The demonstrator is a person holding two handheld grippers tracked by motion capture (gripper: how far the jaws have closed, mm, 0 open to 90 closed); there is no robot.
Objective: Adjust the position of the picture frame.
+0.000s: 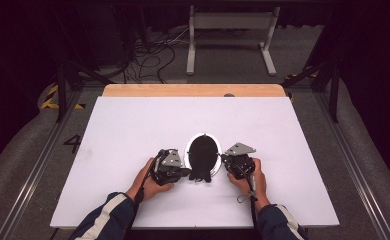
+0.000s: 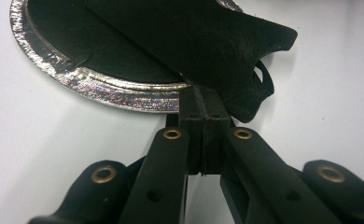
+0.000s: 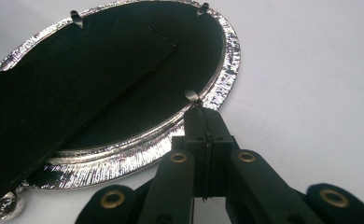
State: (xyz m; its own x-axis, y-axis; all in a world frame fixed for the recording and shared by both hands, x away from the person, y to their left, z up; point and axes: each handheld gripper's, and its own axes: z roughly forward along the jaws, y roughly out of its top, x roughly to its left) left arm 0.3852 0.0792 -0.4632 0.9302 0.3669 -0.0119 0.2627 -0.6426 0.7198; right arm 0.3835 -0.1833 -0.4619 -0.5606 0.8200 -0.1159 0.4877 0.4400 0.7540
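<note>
An oval picture frame (image 1: 201, 150) with a silver rim (image 2: 124, 91) lies face down on the white table (image 1: 133, 125), a little right of the middle near the front. Its black back carries a black fold-out stand (image 2: 208, 42), also seen in the right gripper view (image 3: 68, 93). My left gripper (image 1: 185, 171) is shut, its tips (image 2: 203, 93) at the frame's near left edge under the stand's end. My right gripper (image 1: 224, 158) is shut too, its tips (image 3: 203, 114) just short of a small metal tab (image 3: 192, 96) on the rim.
A wooden strip (image 1: 193, 90) runs along the table's far edge. Beyond it on the floor are a white metal stand (image 1: 230, 30) and loose cables (image 1: 153, 55). Two more small tabs (image 3: 76, 17) sit on the frame's far rim.
</note>
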